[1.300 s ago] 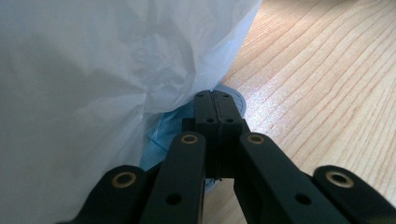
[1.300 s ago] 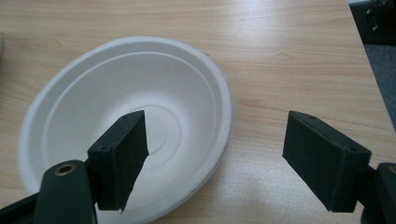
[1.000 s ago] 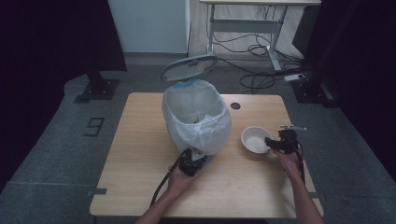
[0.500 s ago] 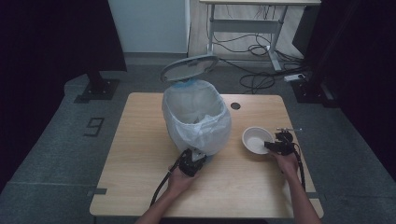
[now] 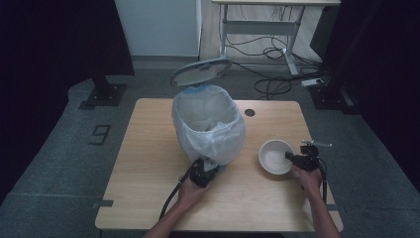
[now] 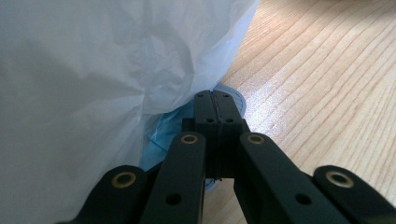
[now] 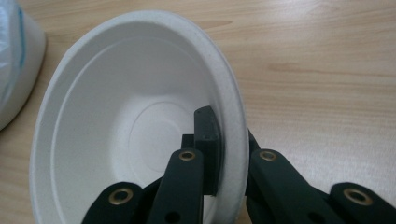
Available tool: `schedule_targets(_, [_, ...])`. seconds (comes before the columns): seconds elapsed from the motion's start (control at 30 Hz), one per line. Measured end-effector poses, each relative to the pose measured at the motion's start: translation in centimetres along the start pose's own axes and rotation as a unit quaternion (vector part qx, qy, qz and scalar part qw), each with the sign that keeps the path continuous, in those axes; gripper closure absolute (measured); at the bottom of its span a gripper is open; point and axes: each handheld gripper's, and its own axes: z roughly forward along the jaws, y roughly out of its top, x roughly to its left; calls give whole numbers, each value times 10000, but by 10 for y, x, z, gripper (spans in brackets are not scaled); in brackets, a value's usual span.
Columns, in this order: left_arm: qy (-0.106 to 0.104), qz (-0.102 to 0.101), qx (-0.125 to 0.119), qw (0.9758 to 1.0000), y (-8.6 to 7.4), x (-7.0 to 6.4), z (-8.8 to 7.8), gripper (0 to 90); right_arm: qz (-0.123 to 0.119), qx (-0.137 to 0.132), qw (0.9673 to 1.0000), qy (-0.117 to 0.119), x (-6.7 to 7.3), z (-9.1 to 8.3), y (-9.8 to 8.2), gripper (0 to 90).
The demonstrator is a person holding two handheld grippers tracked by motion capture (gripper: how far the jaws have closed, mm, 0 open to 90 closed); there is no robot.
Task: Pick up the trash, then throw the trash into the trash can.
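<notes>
free room on the worktop, and what blocks it

the lined bin (image 5: pixel 208 124) stands in the middle of the worktop (image 5: pixel 143 148), its raised lid (image 5: pixel 200 72) over the far side; the left tool (image 5: pixel 204 171) is right against its near base, with no gap between. the white bowl (image 5: pixel 275 156) stands to the right, clamped at its rim by the right tool (image 5: pixel 293 157); a narrow lane lies between bowl and bin. the left part and the near edge are open wood.

A round bin lined with a white plastic bag (image 5: pixel 208 124), lid raised, stands mid-table; a white round bowl (image 5: pixel 275 156) sits near the light wooden table (image 5: pixel 148 148)'s right edge.
</notes>
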Motion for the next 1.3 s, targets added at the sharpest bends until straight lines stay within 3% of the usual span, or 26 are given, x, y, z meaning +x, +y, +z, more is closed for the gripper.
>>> schedule_targets(0.27, [11, 18, 1, 10000, 0, 0, 0, 900, 308, -464, 9977, 382, 1, -22, -9, 857])
schedule_targets(0.5, [53, 57, 5, 10000, 0, -1, 0, 900, 238, -654, 9964, 492, 6, -38, -8, 857])
schedule_targets(1.3, [23, 21, 10, 10000, 0, -1, 0, 900, 184, -1141, 9909, 690, 15, -64, 0, 856])
